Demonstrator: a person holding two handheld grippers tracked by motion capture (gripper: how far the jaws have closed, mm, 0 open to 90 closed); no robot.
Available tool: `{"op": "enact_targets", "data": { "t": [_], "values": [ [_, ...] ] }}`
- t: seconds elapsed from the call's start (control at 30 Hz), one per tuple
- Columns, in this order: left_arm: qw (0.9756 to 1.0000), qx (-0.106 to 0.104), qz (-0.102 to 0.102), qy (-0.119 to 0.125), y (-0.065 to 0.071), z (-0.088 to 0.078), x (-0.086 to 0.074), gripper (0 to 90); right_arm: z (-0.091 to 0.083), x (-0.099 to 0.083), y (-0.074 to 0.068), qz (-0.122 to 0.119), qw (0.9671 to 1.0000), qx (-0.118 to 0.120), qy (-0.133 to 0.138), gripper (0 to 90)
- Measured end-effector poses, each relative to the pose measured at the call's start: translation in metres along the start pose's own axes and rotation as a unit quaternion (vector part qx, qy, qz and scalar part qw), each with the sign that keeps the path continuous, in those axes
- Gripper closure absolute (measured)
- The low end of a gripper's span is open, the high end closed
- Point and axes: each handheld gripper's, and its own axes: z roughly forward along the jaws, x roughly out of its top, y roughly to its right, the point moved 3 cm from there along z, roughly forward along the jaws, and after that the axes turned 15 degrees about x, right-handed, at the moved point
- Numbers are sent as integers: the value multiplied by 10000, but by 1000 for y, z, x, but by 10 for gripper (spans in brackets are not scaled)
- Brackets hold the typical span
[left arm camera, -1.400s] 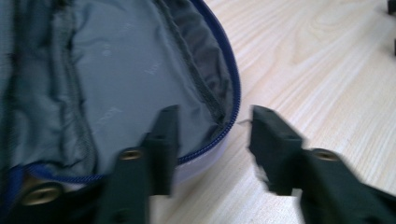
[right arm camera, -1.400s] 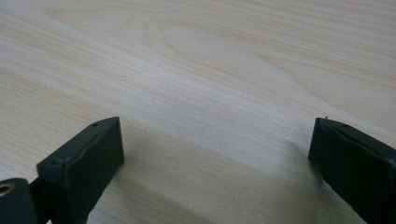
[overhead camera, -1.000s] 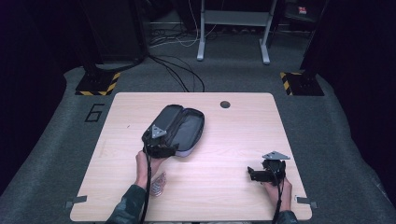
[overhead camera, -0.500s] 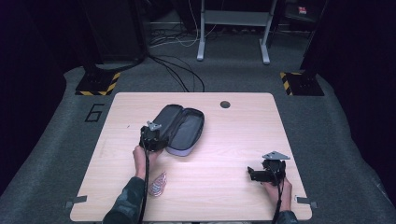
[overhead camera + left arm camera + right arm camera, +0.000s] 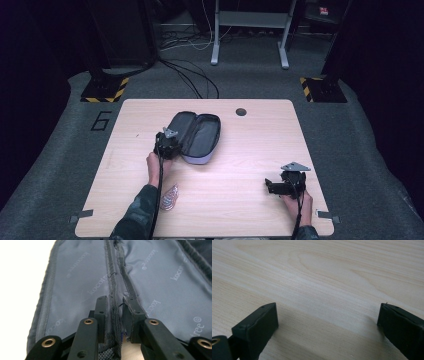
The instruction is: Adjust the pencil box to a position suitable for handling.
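Partly hidden: left hand-held gripper (image 5: 115, 311) just closing, pinching pouch (image 5: 196, 137) hinge seam; right hand-held gripper (image 5: 327, 322) spread.

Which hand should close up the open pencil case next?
The left one, probably. The left gripper is already at the open case, and its jaws have just been closing around the case's middle seam. The right gripper rests open on the bare table, far away.

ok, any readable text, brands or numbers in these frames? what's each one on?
"kocotree" with an ® mark: printed repeatedly, partly cut off, on the grey lining of the open case.
"6": marked on the grey floor mat left of the table.
Red label at the top of the high view: too small to read.
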Motion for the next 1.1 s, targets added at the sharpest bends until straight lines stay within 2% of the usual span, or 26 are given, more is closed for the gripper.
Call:
{"op": "enact_targets", "data": {
  "t": [0.03,0.07,0.1,0.13,0.23,0.33,0.4,0.47,0.53,0.6,0.63,0.7,0.73,0.77,0.83,0.87,1.0,1.1],
  "values": [
    [10000,4,54,17,1,1,2,683,0,0,0,-2,10000,-2,13,29],
    [10000,1,76,-28,2,0,3,683,0,0,0,-2,10000,-2,13,29],
    [10000,20,-14,7,5,-1,5,625,0,0,0,-3,10000,-3,13,29],
    [10000,20,-21,5,7,-4,7,563,0,0,0,3,10000,-2,-14,29],
    [9999,-102,44,109,18,-14,13,448,0,0,0,0,10000,-6,-9,29],
    [9996,-230,154,100,29,-20,15,382,0,0,0,0,10000,-3,-1,29],
    [9991,-290,303,64,37,-23,16,334,0,0,0,1,10000,-3,10,29],
    [9985,-409,363,99,44,-25,16,322,0,0,0,2,10000,-1,-5,29],
    [9969,-658,395,198,52,-28,15,336,0,0,0,-2,10000,-4,11,29],
    [9938,-943,547,210,60,-32,15,353,0,0,0,1,10000,-4,-1,29],
    [9923,-1090,536,241,66,-33,15,361,0,0,0,1,10000,-2,-5,29],
    [9908,-1174,611,285,72,-35,16,385,0,0,0,0,10000,-4,11,29],
    [9890,-1260,717,292,76,-36,16,401,0,0,0,-1,10000,-5,-1,30],
    [9880,-1266,839,271,79,-36,17,419,0,0,0,0,10000,-4,9,29],
    [9870,-1319,877,275,86,-35,17,496,0,0,0,1,10000,-6,4,29],
    [9868,-1300,939,246,89,-34,16,496,0,0,0,1,10000,-6,4,29],
    [9854,-1351,1032,126,95,-28,12,702,0,0,0,-2,10000,-7,14,30],
    [9836,-1420,1107,115,95,-27,8,816,0,0,0,0,10000,-7,12,29]
  ]
}}
